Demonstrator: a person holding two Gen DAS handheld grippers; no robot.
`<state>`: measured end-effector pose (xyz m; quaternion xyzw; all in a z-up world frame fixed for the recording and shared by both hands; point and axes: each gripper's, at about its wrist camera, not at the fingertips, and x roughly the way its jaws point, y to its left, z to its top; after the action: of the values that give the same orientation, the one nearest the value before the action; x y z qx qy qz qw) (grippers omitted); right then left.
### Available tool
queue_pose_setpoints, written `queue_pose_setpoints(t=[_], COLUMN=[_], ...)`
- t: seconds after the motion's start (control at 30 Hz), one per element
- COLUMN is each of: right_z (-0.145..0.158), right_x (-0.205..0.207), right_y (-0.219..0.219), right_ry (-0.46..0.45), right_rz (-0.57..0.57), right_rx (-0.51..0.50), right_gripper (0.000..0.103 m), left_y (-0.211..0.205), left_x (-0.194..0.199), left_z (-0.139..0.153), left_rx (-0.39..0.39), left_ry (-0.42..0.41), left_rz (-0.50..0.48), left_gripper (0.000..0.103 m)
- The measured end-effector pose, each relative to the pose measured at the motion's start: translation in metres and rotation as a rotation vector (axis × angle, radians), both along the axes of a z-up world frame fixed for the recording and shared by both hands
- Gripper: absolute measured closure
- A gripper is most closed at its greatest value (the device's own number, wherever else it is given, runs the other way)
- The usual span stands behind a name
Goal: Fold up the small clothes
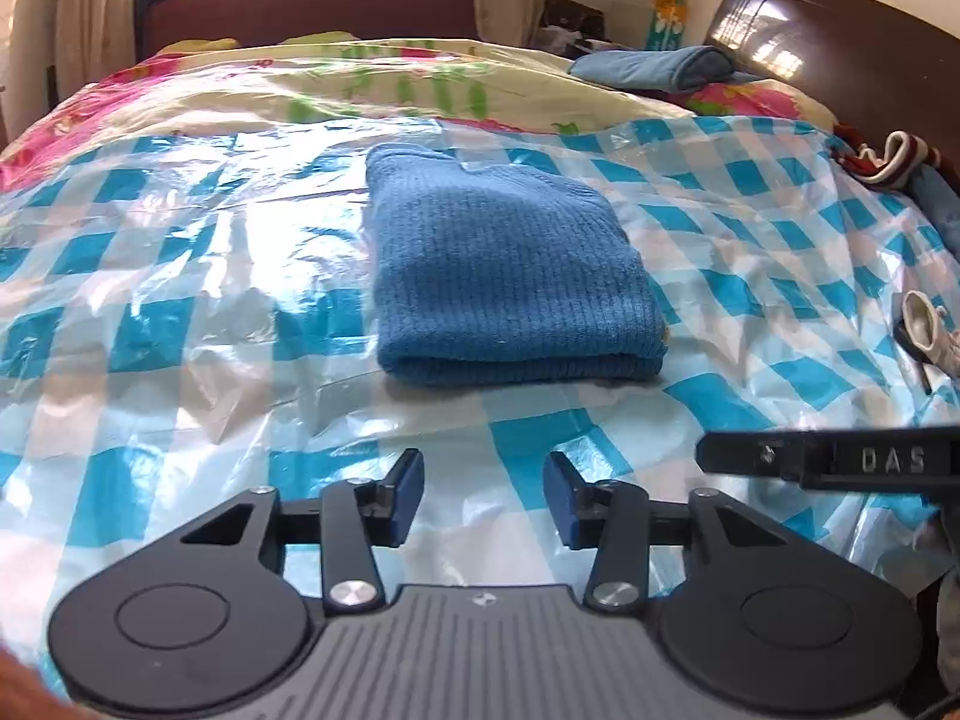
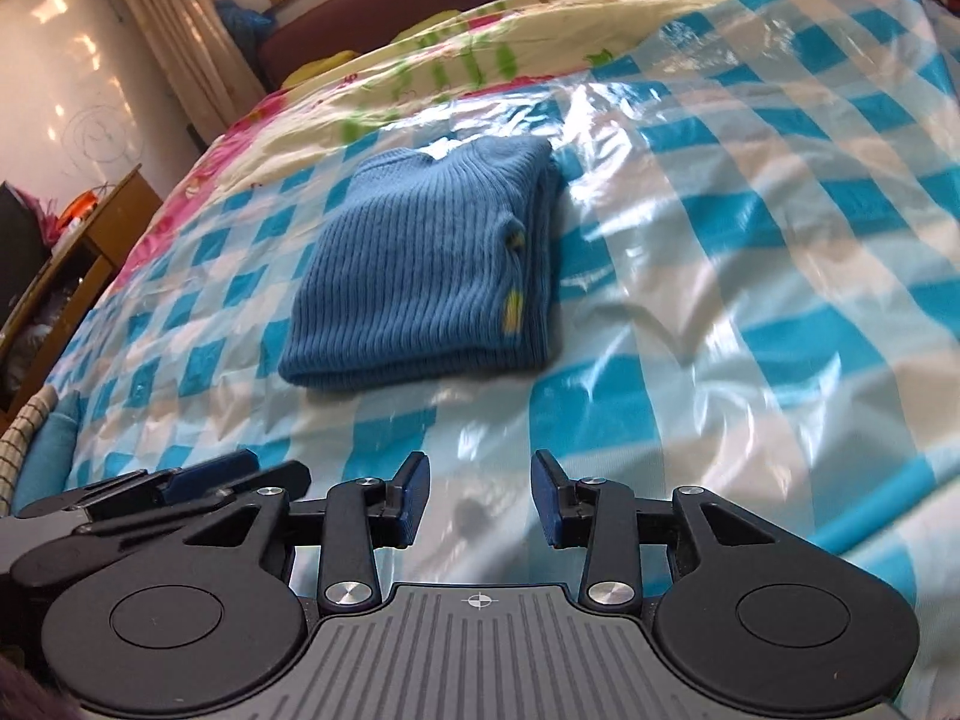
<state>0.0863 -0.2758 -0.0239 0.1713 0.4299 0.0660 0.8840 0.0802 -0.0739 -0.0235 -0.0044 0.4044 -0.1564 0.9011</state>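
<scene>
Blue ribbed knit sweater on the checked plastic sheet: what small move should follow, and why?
Probably draw both grippers back. The blue ribbed knit sweater already lies folded into a compact rectangle, and the left gripper and right gripper are open, empty and short of it.

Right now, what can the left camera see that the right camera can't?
Only the left wrist view shows the dark wooden board at the bed's right side and the red and white cloth below it. Only the right wrist view shows the wooden table on the left. Both show the folded blue sweater on the checked plastic sheet, and both the left gripper and right gripper open, holding nothing.
</scene>
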Motion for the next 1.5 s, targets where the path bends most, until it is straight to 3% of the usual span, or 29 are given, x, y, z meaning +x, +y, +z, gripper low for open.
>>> queue_pose_setpoints(t=[0.2,0.47,1.0,1.5], right_z=[-0.001,0.003,-0.009,-0.016], right_x=[-0.016,-0.026,-0.035,-0.038], right_y=[0.008,0.016,0.019,0.024], right_ry=[-0.014,-0.045,-0.044,-0.030], right_rz=[-0.023,-0.033,-0.064,-0.048], right_rx=[-0.007,-0.050,-0.089,-0.090], right_gripper=[0.066,0.066,0.064,0.062], left_y=[-0.001,-0.003,-0.005,-0.009], left_x=[-0.009,-0.017,-0.022,-0.023], left_z=[0.000,0.001,-0.007,-0.015], left_rx=[0.031,0.032,0.087,0.109], left_ry=[-0.005,-0.013,-0.010,0.030], left_rz=[0.014,0.007,0.046,0.063], left_gripper=[0.042,0.039,0.013,0.010])
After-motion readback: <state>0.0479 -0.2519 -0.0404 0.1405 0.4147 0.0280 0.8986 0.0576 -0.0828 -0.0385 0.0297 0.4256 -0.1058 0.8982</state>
